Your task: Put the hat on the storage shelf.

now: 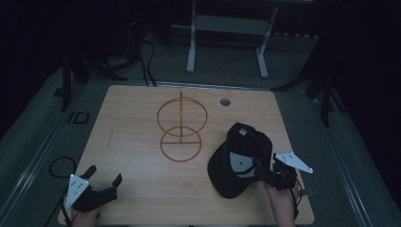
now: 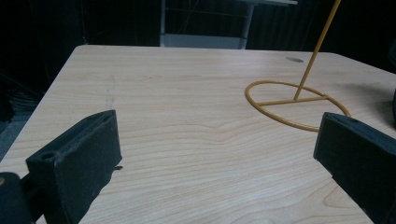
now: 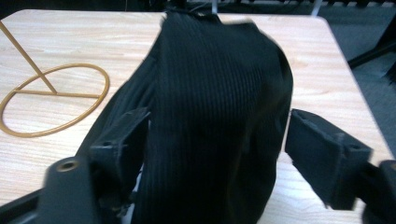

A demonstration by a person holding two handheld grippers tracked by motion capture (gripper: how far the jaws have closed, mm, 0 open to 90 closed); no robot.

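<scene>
A black cap [image 1: 241, 158] lies tilted on the right side of the wooden table [image 1: 137, 189], its grey inner label showing. My right gripper [image 1: 265, 171] stands open at the cap's near right edge. In the right gripper view the cap [image 3: 215, 116] sits between the jaws; the left jaw touches the fabric and the right jaw stands apart from it. A gold wire stand [image 1: 181, 136], a flat ring base with an upright rod and ring, is at the table's middle. My left gripper [image 1: 104, 175] is open and empty near the front left corner.
A round grommet hole [image 1: 225, 101] sits near the table's far edge. Beyond the table stands a grey metal frame [image 1: 227, 23] on the dark floor. A cable [image 1: 61, 165] loops off the table's left side. The stand's base [image 2: 289, 101] lies ahead of the left gripper [image 2: 219, 135].
</scene>
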